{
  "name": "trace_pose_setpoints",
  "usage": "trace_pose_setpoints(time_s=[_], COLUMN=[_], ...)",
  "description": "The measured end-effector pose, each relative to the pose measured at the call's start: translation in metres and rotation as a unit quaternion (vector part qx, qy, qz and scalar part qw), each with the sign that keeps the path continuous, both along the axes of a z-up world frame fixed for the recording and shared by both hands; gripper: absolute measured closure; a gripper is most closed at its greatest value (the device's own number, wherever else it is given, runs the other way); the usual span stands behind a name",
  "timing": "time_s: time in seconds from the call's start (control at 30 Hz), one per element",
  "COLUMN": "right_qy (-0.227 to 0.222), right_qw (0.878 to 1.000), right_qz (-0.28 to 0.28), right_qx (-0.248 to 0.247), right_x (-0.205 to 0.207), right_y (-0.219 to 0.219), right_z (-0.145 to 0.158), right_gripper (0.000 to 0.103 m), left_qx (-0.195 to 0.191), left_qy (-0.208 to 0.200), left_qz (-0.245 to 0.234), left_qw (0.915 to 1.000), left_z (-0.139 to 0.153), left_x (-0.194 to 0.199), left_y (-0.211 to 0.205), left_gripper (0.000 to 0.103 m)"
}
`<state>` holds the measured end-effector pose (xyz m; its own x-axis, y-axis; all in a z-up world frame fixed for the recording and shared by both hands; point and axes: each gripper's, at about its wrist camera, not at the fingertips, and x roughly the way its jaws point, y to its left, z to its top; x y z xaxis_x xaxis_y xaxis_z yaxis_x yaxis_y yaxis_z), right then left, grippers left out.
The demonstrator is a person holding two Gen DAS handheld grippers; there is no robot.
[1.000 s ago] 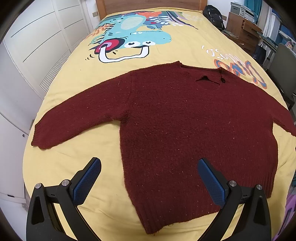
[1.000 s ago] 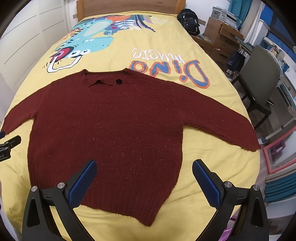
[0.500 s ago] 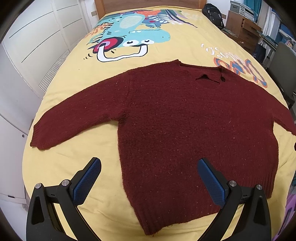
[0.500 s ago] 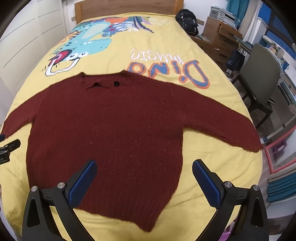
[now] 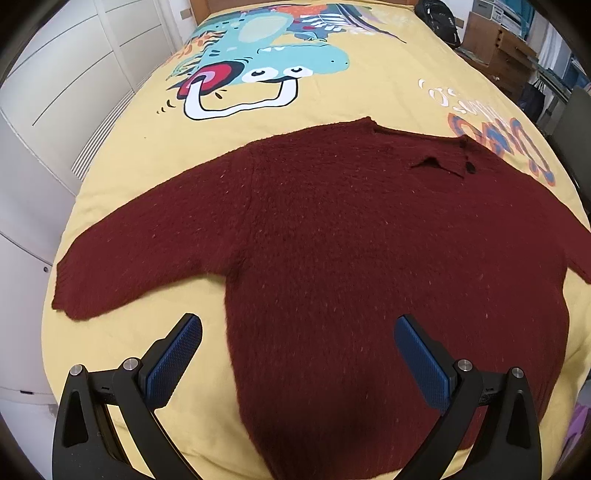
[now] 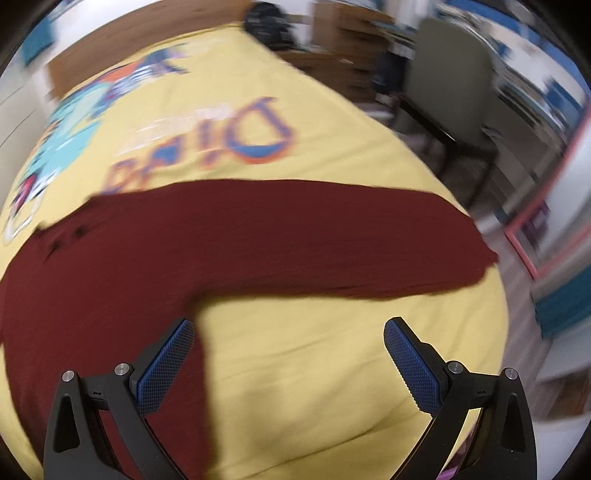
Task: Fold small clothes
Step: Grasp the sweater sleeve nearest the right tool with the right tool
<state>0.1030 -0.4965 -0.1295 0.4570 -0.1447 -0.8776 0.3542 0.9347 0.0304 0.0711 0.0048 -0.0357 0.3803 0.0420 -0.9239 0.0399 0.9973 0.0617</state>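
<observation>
Fingers now nearer sweater sleeve

Yellow dinosaur-print bedspread; white wardrobe doors left; wooden dresser, black bag far right; grey chair.

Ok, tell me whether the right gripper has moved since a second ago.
Yes. The right gripper swung rightward: the sweater sleeve now fills its blurred view, the collar pushed far left.
</observation>
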Motion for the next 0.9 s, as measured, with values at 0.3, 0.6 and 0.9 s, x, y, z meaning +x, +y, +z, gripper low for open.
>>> trace_pose_setpoints(time_s=[0.3,0.6,0.9], right_qy=[0.032,0.05,0.039], right_qw=[0.98,0.958,0.964], right_qz=[-0.181,-0.243,-0.214], right_qx=[0.076,0.143,0.151], right_x=[0.01,0.019,0.039], right_y=[-0.15,-0.201,-0.203], right_z=[-0.058,-0.105,-0.098], right_gripper=[0.001,0.001,0.087], left_qx=[-0.005,0.02,0.01], left_qy=[0.018,0.055,0.074], left_qz=[-0.006,0.009,0.018], left_qw=[0.9998,0.9982,0.997], left_z=[-0.023,-0.051,-0.065], left_x=[0.033,0.046,0.044], left_y=[-0.005,0.006,0.023], left_gripper=[0.001,0.001,0.001])
